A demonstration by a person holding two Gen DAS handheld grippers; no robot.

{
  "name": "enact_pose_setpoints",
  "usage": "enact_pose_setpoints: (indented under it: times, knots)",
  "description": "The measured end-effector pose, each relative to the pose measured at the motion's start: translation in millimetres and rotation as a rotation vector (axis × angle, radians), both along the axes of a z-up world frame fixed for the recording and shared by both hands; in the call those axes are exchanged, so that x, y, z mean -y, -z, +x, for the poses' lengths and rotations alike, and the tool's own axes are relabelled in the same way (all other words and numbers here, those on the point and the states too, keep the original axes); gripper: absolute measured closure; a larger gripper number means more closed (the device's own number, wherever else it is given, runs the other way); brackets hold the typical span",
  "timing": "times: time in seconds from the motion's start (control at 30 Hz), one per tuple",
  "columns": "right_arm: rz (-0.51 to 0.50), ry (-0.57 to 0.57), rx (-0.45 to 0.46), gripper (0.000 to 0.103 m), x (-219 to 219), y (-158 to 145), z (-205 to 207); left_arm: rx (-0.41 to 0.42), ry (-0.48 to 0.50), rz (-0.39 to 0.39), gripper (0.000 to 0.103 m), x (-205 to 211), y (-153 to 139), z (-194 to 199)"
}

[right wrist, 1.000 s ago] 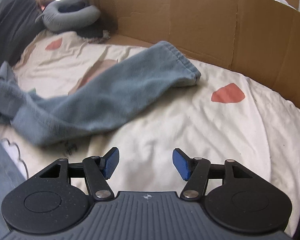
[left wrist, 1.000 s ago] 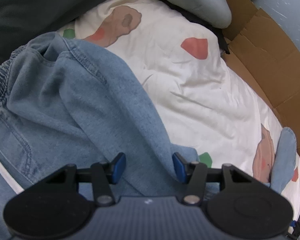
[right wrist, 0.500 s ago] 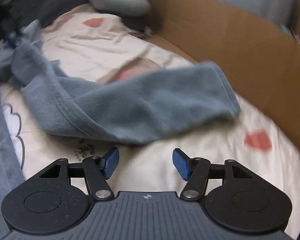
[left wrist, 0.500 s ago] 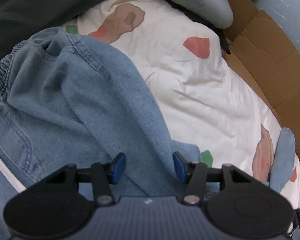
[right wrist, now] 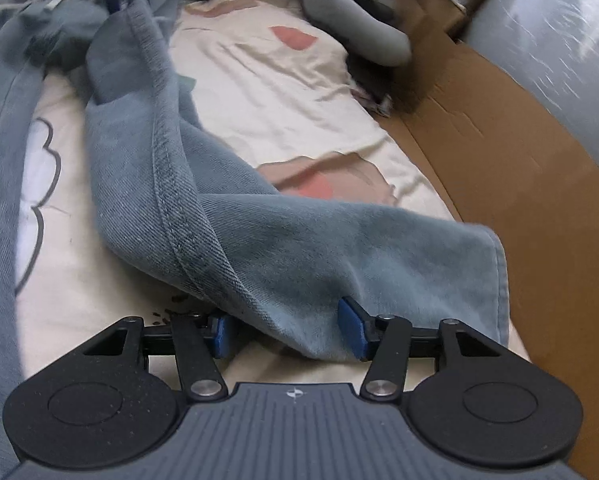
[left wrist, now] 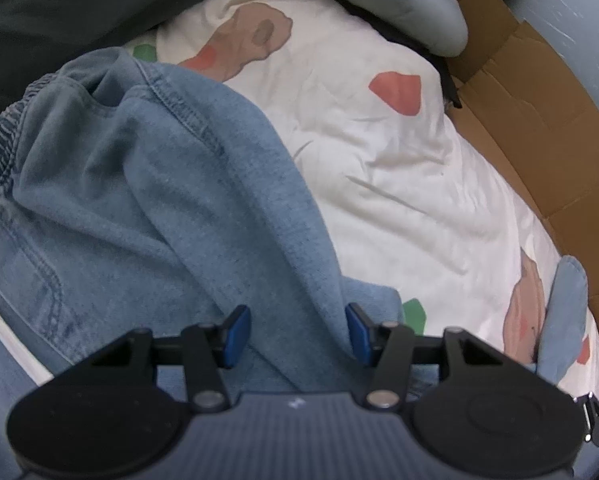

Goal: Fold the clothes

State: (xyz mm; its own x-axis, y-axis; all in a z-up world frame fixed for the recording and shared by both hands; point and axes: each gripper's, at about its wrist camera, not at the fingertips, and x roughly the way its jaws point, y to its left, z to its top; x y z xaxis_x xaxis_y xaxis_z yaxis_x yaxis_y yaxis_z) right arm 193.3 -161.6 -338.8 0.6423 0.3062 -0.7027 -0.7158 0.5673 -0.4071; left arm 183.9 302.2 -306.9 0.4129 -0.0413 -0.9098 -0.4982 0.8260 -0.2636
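Note:
Light blue jeans [left wrist: 179,200] lie crumpled on a white patterned sheet [left wrist: 399,184], with the elastic waistband [left wrist: 3,136] at the far left. My left gripper [left wrist: 297,334] is open, and a thick fold of the denim runs between its blue pads. One trouser leg [right wrist: 299,240] stretches across the sheet [right wrist: 267,92] towards my right gripper [right wrist: 287,334]. That gripper is open too, with the leg's hem end lying between its fingers. In the left wrist view the same hem end [left wrist: 563,312] shows at the far right.
Brown cardboard [left wrist: 539,100] lines the bed's far side, seen also as cardboard [right wrist: 499,140] on the right. A grey neck pillow [left wrist: 411,0] lies at the head end, the same pillow [right wrist: 355,12] at the top. Dark fabric [left wrist: 59,8] borders the jeans at upper left.
My right gripper swung left and closed in on the trouser leg, whose hem end now lies between its open fingers. The left gripper barely moved and stayed open around the denim.

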Motion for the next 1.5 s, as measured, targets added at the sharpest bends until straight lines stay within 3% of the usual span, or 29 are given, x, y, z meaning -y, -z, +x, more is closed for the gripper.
enact_pose_setpoints:
  times: [0.13,0.17,0.2,0.3,0.37,0.6,0.73,1.0,1.1,1.23,1.33,1.5]
  knots:
    - [-0.023,-0.036,0.016,0.049,4,1,2,0.0,-0.001,-0.004,0.048,-1,1,-1]
    - [-0.036,-0.045,0.026,0.06,5,1,1,0.0,-0.001,-0.005,0.048,-1,2,-1]
    - [-0.047,-0.046,0.03,0.077,6,2,1,0.003,-0.004,-0.005,0.048,-1,1,-1]
    - [-0.037,-0.03,0.016,0.093,12,-1,1,0.012,-0.013,-0.007,0.048,-3,-2,0]
    - [-0.048,-0.032,0.024,0.098,13,-4,-4,0.018,-0.019,-0.008,0.048,-4,-4,0]
    - [-0.04,0.022,0.014,0.1,21,-26,-18,0.038,-0.04,-0.011,0.048,-8,-11,0]
    - [-0.088,0.048,-0.01,0.1,22,-32,-36,0.05,-0.055,-0.014,0.047,-12,-14,1]
    - [-0.101,0.103,-0.114,0.101,21,-43,-68,0.077,-0.095,-0.036,0.043,-21,-7,4]
    - [-0.106,0.114,-0.151,0.102,18,-45,-79,0.101,-0.089,-0.068,0.053,-21,-6,6]
    - [-0.112,0.124,-0.189,0.102,13,-50,-95,0.122,-0.087,-0.114,0.076,-21,-4,8]
    - [-0.111,0.124,-0.199,0.102,8,-60,-103,0.133,-0.081,-0.115,0.088,-21,-5,7]
    - [-0.096,0.145,-0.204,0.102,8,-88,-111,0.178,-0.105,-0.144,0.095,-27,-14,0]
